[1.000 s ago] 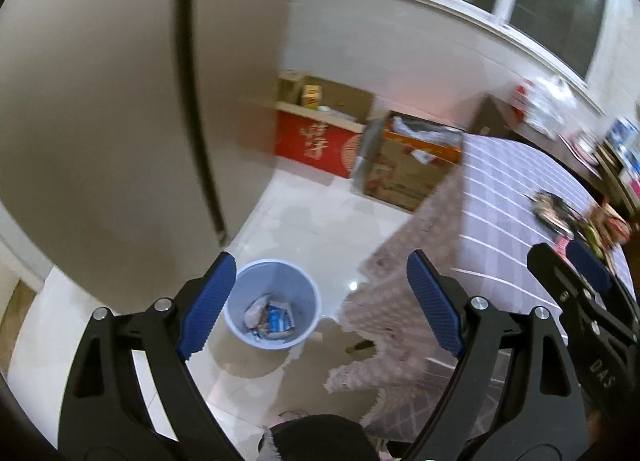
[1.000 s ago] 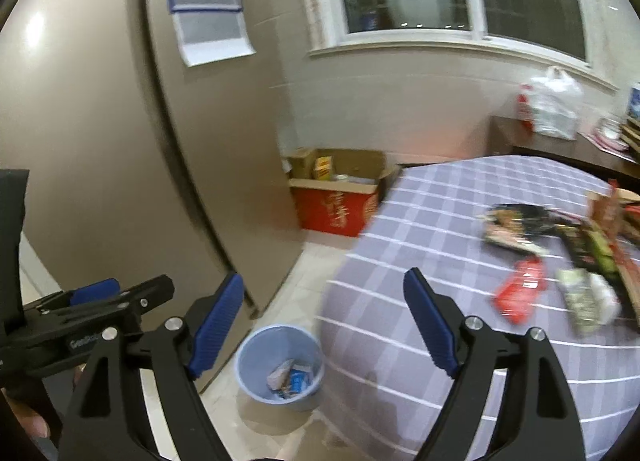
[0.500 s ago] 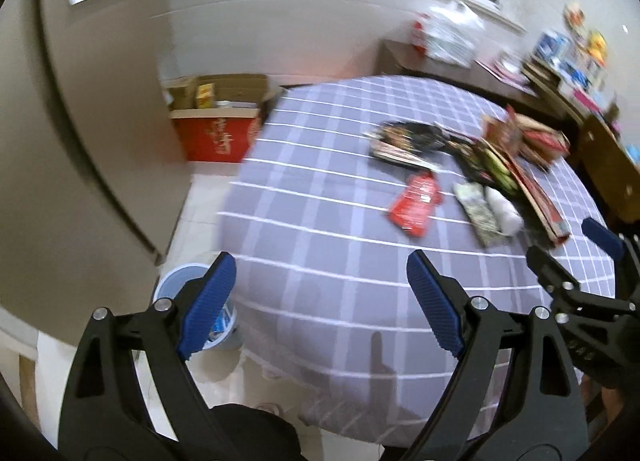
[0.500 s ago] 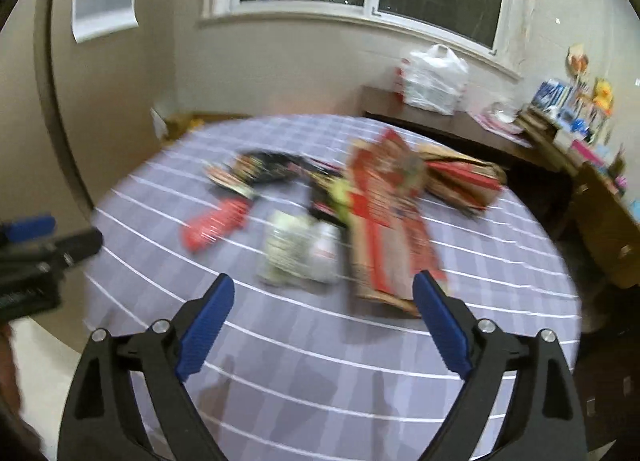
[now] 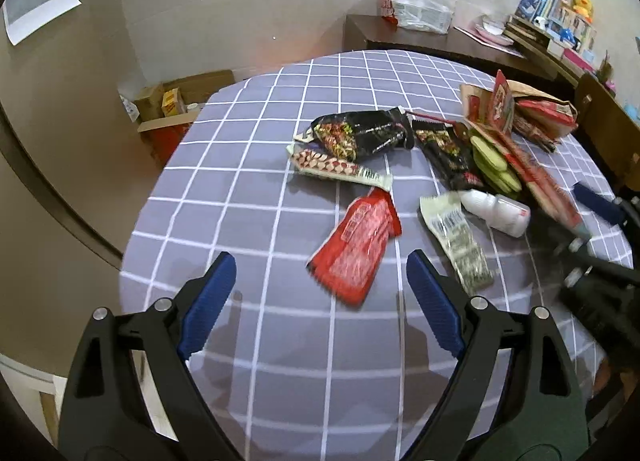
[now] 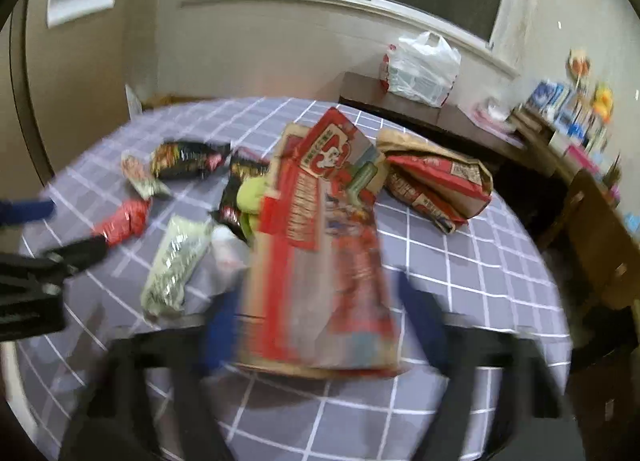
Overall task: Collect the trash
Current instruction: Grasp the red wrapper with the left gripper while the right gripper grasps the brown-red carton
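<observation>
Over the checked tablecloth (image 5: pixel 248 197), the left gripper (image 5: pixel 320 301) is hovering with jaws wide and empty, the red wrapper (image 5: pixel 356 245) lying flat at twelve o'clock, so I'd be lowering to pinch its near edge, while the blurred right gripper (image 6: pixel 320 325) is also looking open.

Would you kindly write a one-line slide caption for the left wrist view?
Open left tool hovers over a checked tablecloth, facing a red snack wrapper among scattered trash.

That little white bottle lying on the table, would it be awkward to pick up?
The white bottle lies on its side, so a nudge would probably roll it. Its smooth rounded plastic may slip between the pads. It looks small and likely light, possibly empty, though that can't be seen.
</observation>
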{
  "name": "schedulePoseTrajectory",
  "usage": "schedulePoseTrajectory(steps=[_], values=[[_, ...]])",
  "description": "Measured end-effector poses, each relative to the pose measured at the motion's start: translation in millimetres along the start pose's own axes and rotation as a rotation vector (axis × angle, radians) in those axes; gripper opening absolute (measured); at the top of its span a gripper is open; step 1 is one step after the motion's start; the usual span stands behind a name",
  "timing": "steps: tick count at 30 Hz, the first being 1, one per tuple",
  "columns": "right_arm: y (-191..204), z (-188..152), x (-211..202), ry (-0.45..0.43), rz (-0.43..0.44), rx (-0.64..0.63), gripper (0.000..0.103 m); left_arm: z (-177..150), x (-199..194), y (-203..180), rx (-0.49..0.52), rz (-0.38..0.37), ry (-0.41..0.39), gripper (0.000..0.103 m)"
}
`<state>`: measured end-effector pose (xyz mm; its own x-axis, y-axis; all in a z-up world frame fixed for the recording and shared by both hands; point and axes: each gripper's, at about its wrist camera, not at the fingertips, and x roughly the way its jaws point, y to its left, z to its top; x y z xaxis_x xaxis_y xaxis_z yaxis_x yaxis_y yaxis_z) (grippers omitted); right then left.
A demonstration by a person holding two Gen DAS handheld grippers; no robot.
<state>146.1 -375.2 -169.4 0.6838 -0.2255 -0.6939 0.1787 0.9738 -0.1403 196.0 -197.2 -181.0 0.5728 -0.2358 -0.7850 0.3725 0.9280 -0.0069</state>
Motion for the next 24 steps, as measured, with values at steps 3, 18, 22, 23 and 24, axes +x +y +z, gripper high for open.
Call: schedulePoseTrajectory(steps=[3,18,22,23,24], values=[[-9,1,1,-0.004,0.042,0.048,0.021,6,9,-6,0.008,-0.016,0.014,0.068],[-21,3,-24,-0.014,0.008,0.062,0.052,-6,-7,2,-0.04,-0.119,0.012,0.014],[-11,-4,-5,0.029,-0.008,-0.002,0.078,-12,-20,11,-0.07,-0.112,-0.011,0.014],[-9,-3,1,0.042,-0.019,-0.015,0.078,-12,-21,12,-0.074,-0.117,-0.01,0.014],[-8,-1,10,0.073,-0.018,-0.021,0.078,-13,-21,13,-0.078,-0.12,-0.008,0.014]])
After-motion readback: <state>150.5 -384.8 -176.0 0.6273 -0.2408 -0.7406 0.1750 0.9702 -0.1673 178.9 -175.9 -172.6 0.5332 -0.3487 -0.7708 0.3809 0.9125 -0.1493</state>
